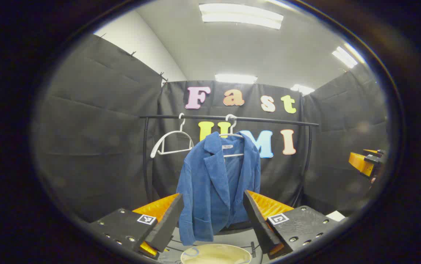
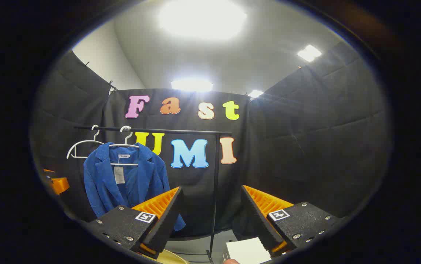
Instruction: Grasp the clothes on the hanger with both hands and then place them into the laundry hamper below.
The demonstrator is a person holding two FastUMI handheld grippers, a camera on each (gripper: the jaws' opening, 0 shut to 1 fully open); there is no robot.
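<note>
A blue corduroy jacket (image 1: 214, 183) hangs on a white hanger (image 1: 232, 136) from a black rail (image 1: 232, 118); it also appears left of centre in the right gripper view as the jacket (image 2: 122, 179) with a tag. My left gripper (image 1: 213, 220) is open, short of the jacket and framing its lower part. Below lies the pale round rim of the hamper (image 1: 216, 253). My right gripper (image 2: 212, 216) is open, well right of the jacket, with nothing between its fingers. The right gripper shows far right in the left gripper view (image 1: 366, 161), and the left gripper at far left in the right gripper view (image 2: 58, 183).
A second, bare white hanger (image 1: 171, 143) hangs left of the jacket on the rail. The rack's black upright post (image 2: 214, 190) stands between my right gripper's fingers. A white sheet (image 2: 247, 251) lies low at the bottom. Black cloth walls enclose the booth.
</note>
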